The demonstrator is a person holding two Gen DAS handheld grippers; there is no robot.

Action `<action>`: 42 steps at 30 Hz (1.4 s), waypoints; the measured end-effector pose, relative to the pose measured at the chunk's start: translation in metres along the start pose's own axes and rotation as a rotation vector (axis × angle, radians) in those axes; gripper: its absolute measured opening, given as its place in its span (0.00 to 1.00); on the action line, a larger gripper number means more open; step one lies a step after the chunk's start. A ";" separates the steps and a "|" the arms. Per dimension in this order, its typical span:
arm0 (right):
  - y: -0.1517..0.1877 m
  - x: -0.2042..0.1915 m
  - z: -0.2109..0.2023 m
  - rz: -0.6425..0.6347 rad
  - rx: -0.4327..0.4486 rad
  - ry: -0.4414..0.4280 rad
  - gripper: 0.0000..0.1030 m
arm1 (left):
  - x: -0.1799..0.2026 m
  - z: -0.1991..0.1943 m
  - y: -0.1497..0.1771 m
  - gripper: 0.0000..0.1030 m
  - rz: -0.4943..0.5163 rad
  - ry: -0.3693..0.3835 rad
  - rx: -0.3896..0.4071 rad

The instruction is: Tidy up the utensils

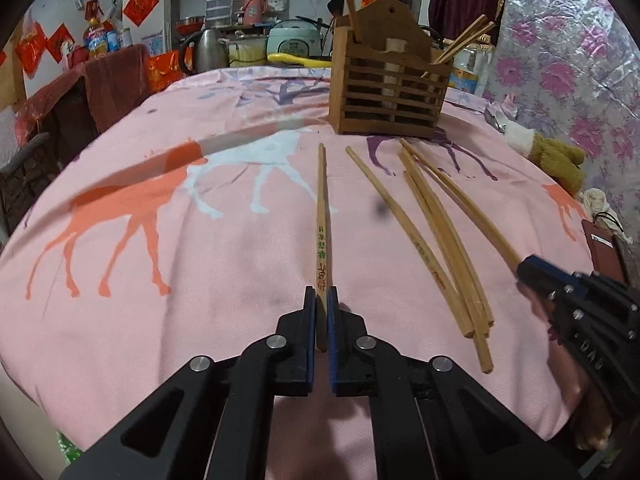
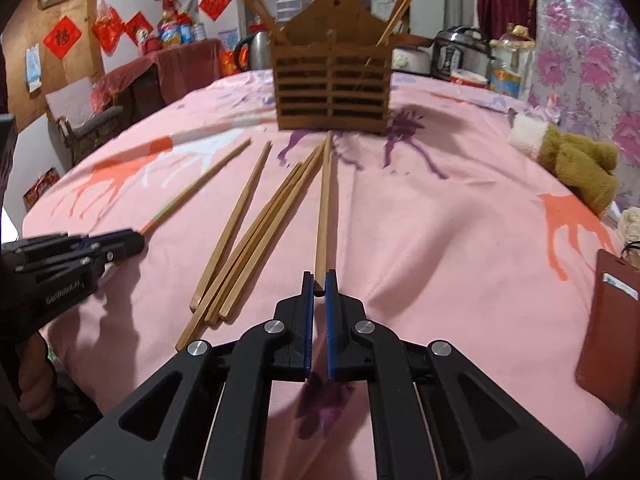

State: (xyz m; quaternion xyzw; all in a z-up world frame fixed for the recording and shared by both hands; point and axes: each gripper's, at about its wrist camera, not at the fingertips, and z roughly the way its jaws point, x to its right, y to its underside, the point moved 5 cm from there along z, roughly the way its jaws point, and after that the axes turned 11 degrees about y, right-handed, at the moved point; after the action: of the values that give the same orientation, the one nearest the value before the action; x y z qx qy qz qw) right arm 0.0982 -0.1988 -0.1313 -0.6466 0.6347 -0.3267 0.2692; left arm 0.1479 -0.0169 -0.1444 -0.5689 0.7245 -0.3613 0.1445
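Both grippers clamped on chopsticks, most sorting still ahead.

The left gripper (image 1: 321, 300) pinched a printed chopstick (image 1: 322, 220) and the right gripper (image 2: 319, 282) a plain chopstick (image 2: 323, 208), each lying lengthwise toward the wooden holder (image 1: 390, 92) (a few sticks already stood inside); four loose chopsticks (image 1: 440, 240) lay before the holder.

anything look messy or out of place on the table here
Yes. Several loose chopsticks lie fanned and overlapping on the pink tablecloth instead of standing in the wooden holder. The left gripper and right gripper are each shut on one chopstick. Nothing looks spilled or broken.
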 end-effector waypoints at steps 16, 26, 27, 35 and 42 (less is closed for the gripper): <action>-0.054 0.048 -0.075 0.153 0.214 -0.011 0.06 | 0.015 -0.070 -0.037 0.05 0.005 0.021 0.133; -0.070 0.059 -0.105 0.191 0.279 -0.044 0.06 | 0.025 -0.104 -0.053 0.05 0.017 0.046 0.188; -0.071 0.059 -0.107 0.192 0.282 -0.048 0.06 | 0.026 -0.106 -0.055 0.05 0.019 0.048 0.190; -0.086 0.063 -0.109 0.218 0.278 -0.085 0.06 | 0.039 -0.111 -0.077 0.05 0.056 0.075 0.190; -0.106 0.060 -0.115 0.195 0.319 -0.075 0.06 | 0.048 -0.110 -0.106 0.05 0.074 0.116 0.191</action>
State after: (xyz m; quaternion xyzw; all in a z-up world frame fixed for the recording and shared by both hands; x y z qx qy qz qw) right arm 0.0773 -0.2456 0.0282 -0.5429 0.6240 -0.3712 0.4221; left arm 0.1415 -0.0317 0.0149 -0.5037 0.7144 -0.4554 0.1688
